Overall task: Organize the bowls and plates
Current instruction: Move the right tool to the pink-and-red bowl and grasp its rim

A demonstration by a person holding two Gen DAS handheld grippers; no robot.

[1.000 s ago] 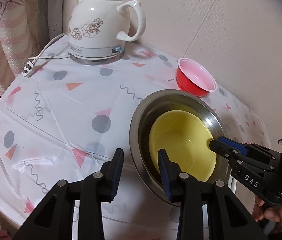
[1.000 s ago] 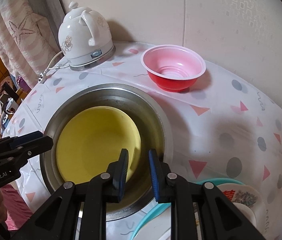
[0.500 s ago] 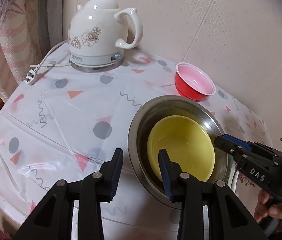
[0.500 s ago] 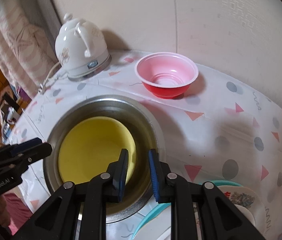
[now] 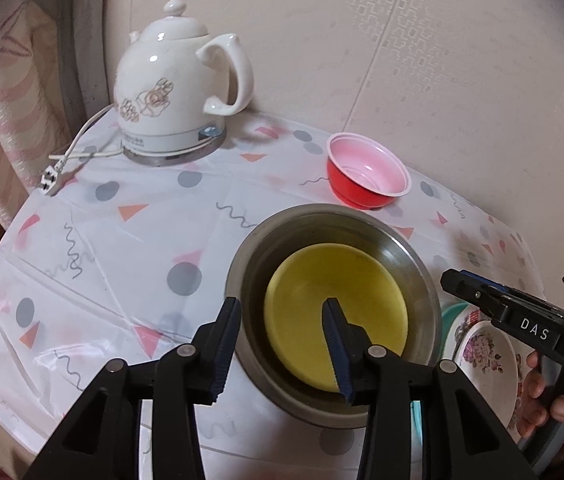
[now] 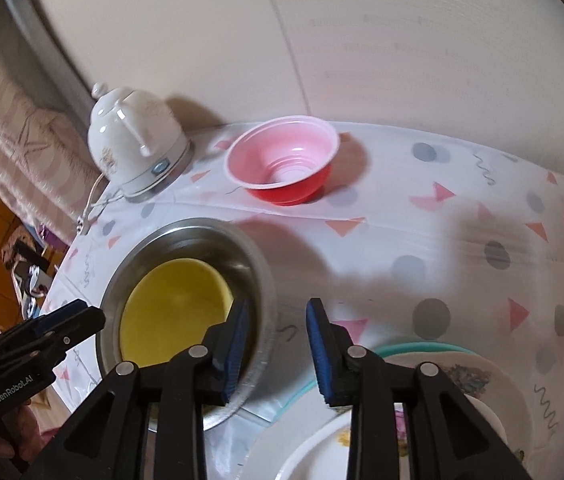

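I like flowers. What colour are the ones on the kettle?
Brownish-gold, on the white kettle; clearest in the left wrist view.

Both tongs, left (image 5: 282, 344) and right (image 6: 278, 344), angle downward, jaws just opening, nothing between them.

yellow bowl (image 5: 334, 312) | steel bowl (image 5: 322, 216) | red bowl, pink inside (image 5: 366, 176) | white floral kettle (image 5: 178, 92)

Table in corner, beige patterned wall (image 5: 462, 80) behind.
Tablecloth (image 5: 130, 248) white with grey dots, pink triangles; striped starfish curtain (image 5: 6, 92) at left; white electric kettle (image 5: 170, 96) at back.
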